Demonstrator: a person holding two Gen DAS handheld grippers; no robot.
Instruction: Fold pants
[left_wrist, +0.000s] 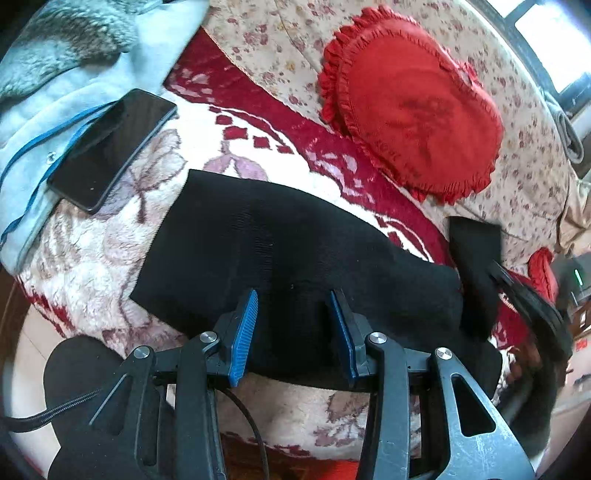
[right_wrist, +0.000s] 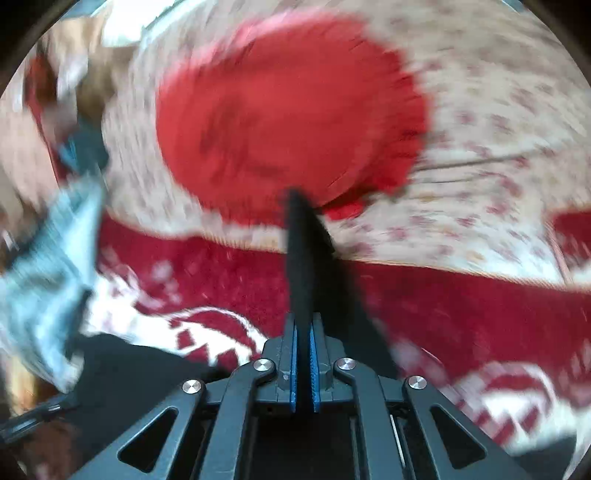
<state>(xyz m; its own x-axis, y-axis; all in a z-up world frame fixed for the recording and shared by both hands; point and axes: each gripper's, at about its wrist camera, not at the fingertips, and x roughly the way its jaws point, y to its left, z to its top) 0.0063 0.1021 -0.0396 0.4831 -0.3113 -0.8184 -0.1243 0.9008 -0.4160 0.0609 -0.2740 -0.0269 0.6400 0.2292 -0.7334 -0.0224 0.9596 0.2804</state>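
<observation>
Lying across the plush red-and-cream floral blanket, the black knit pants run lengthwise left to right. Left gripper hovers over their near edge, jaws apart and empty. Right gripper is clamped on 1 lifted black end, nearer the right edge.

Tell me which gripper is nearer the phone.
Left. The left gripper hangs open over the black pants, with the phone just up and left of it. The right gripper, shut on a pants end, is off on the far side.
</observation>
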